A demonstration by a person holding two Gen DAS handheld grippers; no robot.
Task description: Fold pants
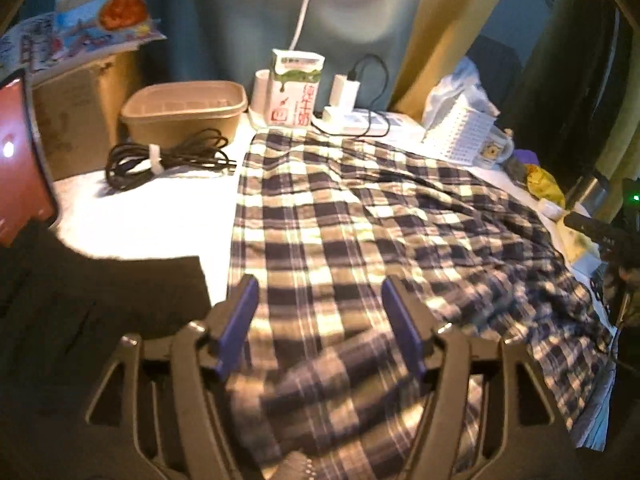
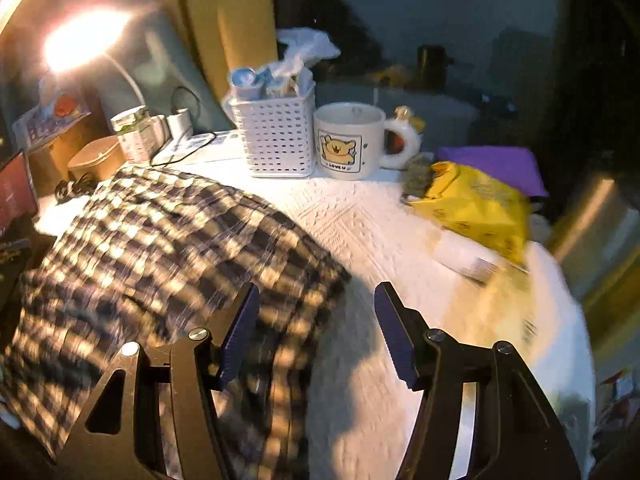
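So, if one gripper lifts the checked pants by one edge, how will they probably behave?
The checked pants look soft and wrinkled, so they would likely sag, not stay flat. They seem thin, probably light. One part already hangs over the table edge, so they may slide off.

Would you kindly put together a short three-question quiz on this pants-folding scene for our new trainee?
1. True or false: the right gripper is clamped on the plaid pants.
2. What stands directly left of the bear mug in the right wrist view?
A) white perforated basket
B) yellow bag
C) coiled black cable
3. Fill in: behind the cable sits a brown ____.

Key
1. False: both it and the left gripper stand open, holding nothing.
2. A
3. Tub
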